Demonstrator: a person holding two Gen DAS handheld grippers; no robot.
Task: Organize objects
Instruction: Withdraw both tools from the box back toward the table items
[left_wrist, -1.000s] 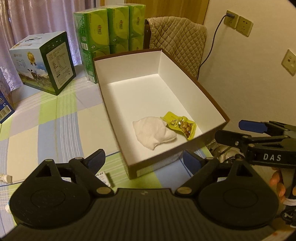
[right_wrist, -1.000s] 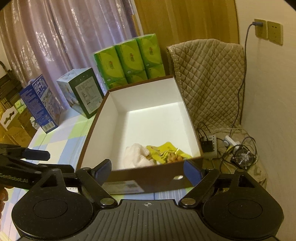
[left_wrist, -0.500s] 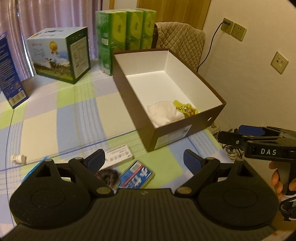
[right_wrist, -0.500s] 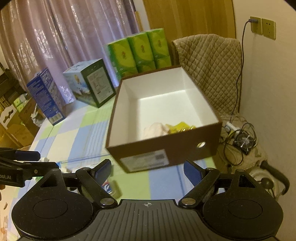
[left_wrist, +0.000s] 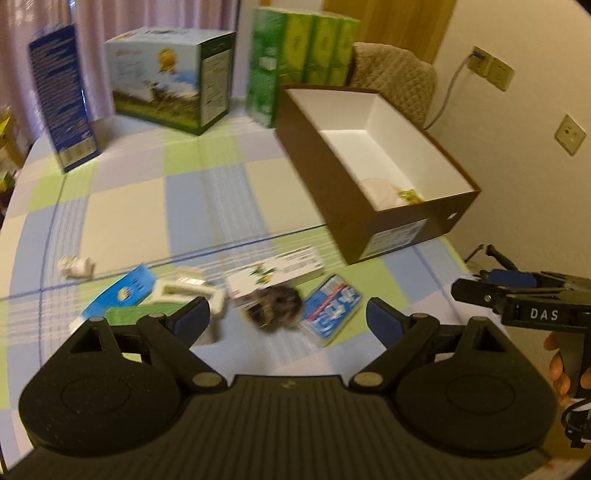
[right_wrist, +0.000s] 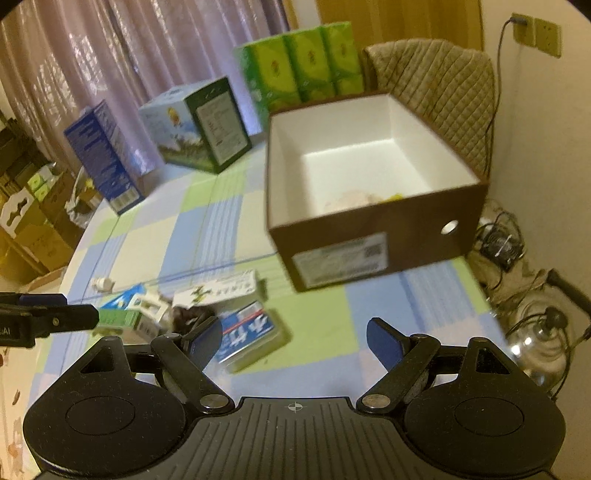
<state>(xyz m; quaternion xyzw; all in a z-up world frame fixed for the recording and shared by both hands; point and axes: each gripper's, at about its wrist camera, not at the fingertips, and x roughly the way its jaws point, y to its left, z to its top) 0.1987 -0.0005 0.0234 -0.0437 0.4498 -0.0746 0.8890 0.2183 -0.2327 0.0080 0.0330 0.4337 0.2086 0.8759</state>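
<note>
Just ahead of the left gripper (left_wrist: 288, 319), its jaws spread and empty, lies a dark furry clump (left_wrist: 275, 307).

Checked table with boxes at the far side and small clutter at the near edge

The table (left_wrist: 155, 199), under a green, blue and cream checked cloth, carries an open brown box (left_wrist: 373, 229) at the right, green tissue packs (left_wrist: 291, 66) and a printed carton (left_wrist: 173, 92) at the far side, and a tall blue box (left_wrist: 62, 99) far left. Near the front edge lie a white packet (left_wrist: 284, 269), a blue-and-white pack (left_wrist: 330, 308), a dark blurred lump (left_wrist: 275, 310), a blue card (left_wrist: 123, 291) and a small white object (left_wrist: 75, 266).
</note>
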